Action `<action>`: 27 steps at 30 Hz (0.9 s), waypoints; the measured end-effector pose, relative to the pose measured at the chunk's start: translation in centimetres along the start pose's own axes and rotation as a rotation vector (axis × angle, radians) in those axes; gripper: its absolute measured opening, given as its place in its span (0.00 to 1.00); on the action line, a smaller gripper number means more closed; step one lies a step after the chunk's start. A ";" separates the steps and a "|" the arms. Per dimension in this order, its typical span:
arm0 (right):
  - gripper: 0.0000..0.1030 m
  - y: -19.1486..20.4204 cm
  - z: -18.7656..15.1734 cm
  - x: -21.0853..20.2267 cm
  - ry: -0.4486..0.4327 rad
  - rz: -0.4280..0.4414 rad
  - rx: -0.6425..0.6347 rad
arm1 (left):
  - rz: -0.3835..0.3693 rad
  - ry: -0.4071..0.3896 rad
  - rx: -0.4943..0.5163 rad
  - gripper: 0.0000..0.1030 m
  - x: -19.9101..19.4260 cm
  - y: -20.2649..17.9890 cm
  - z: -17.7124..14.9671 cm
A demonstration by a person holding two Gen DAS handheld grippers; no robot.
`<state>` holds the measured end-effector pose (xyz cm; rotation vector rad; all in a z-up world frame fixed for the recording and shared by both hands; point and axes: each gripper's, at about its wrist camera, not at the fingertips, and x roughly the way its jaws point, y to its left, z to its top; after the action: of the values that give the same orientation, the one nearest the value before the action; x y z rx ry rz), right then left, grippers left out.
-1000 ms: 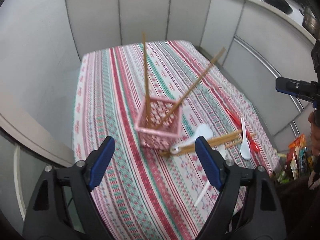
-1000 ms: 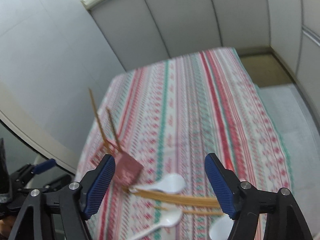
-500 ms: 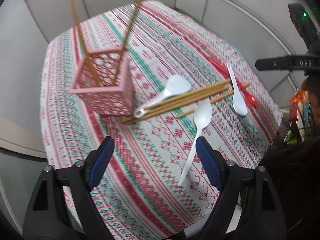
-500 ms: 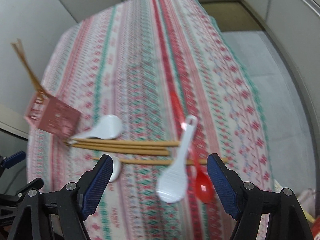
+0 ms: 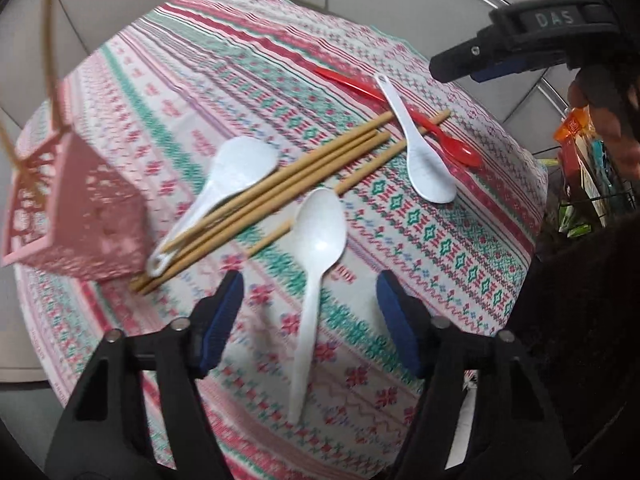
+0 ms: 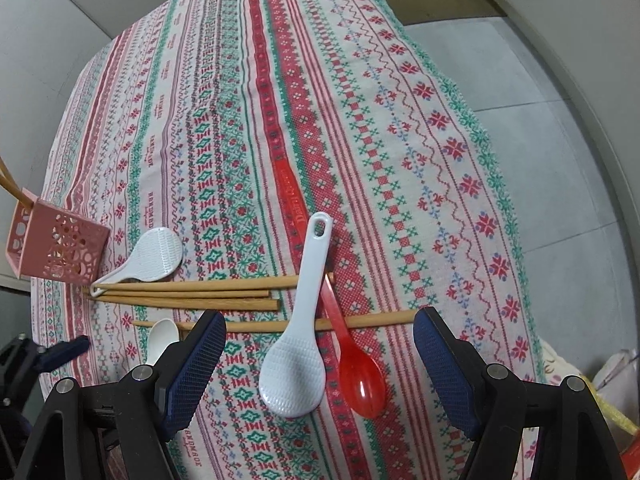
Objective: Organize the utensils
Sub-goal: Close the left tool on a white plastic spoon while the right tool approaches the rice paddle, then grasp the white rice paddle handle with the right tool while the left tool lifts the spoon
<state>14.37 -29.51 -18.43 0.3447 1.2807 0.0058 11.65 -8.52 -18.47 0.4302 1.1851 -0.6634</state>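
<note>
A pink lattice basket [image 5: 76,216] stands at the table's left with two chopsticks [image 5: 50,52] upright in it; it also shows in the right wrist view [image 6: 60,250]. Several wooden chopsticks [image 5: 280,184] lie beside it with white rice paddles [image 5: 236,172] [image 6: 298,344], a white spoon [image 5: 316,264] and a red spoon [image 6: 352,356]. My left gripper [image 5: 310,316] is open, low over the white spoon's handle. My right gripper [image 6: 320,364] is open above the paddle and the red spoon.
The table [image 6: 280,100] wears a striped patterned cloth and ends at grey partition walls. Snack packets [image 5: 580,148] sit off the right edge. The right gripper [image 5: 520,48] shows at the upper right of the left wrist view.
Both grippers have dropped lower and closer to the utensils. The left one shifted right from the basket toward the white spoon; the right one came over the paddle and red spoon.
</note>
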 end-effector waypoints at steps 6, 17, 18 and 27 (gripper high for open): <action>0.79 -0.7 0.2 0.2 0.007 -0.006 0.008 | 0.007 0.022 0.006 0.55 2.0 -0.3 1.6; 0.79 -0.8 1.0 1.0 0.017 -0.008 0.015 | 0.017 0.071 0.011 0.37 3.8 -0.5 3.2; 0.79 -0.8 1.0 1.1 0.019 -0.007 0.017 | 0.020 0.069 0.010 0.36 3.7 -0.4 3.2; 0.68 -1.0 2.8 2.5 0.012 0.008 0.041 | 0.024 0.002 -0.036 0.36 1.2 0.3 4.1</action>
<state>17.54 -30.62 -20.37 0.3857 1.2923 -0.0112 14.98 -11.19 -18.21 0.4143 1.1906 -0.6205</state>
